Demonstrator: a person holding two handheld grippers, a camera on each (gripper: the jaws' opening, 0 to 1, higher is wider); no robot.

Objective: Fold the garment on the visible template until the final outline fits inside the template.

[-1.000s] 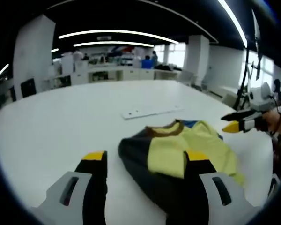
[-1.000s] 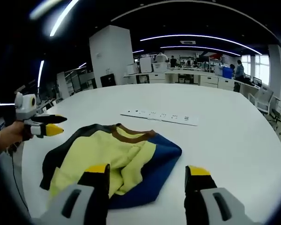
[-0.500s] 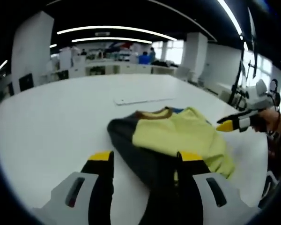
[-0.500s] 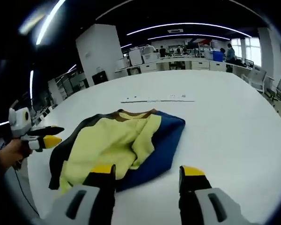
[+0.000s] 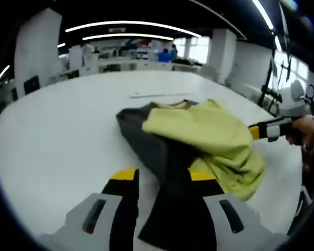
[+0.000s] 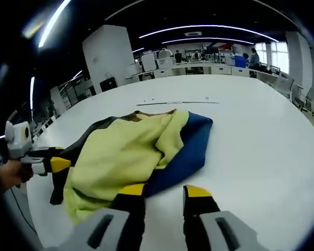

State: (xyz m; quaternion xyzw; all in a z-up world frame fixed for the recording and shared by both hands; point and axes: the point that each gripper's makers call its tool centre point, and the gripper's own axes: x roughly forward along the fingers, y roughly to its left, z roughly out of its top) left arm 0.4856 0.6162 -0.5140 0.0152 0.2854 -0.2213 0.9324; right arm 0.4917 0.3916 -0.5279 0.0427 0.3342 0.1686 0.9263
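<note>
Garment [image 5: 199, 136] sits bunched mid-tabletop [image 5: 57, 130], yellow panel on top, dark sleeve toward the left side, blue sleeve toward the right; thin white strip [image 6: 178, 102] lies flat beyond it, well apart, can't tell if that's the template. Left gripper [image 5: 165, 178]: jaws narrowed with dark fabric running between and over the right one; looks like they're pinching that dark edge, but can't tell if they're fully clamped. Right gripper [image 6: 165, 192]: jaws close together at the near hem where yellow meets blue, cloth at the left tip, a gap showing between them; grip not confirmed. In the right gripper view the left one sits at the dark sleeve end [image 6: 55, 164]. Risks: if only one layer is pinched, a lift drags the pile instead of unfolding it; uneven pull from the two sides twists the body and buries a sleeve; a wide pull could slide the garment toward the tabletop edge
</note>
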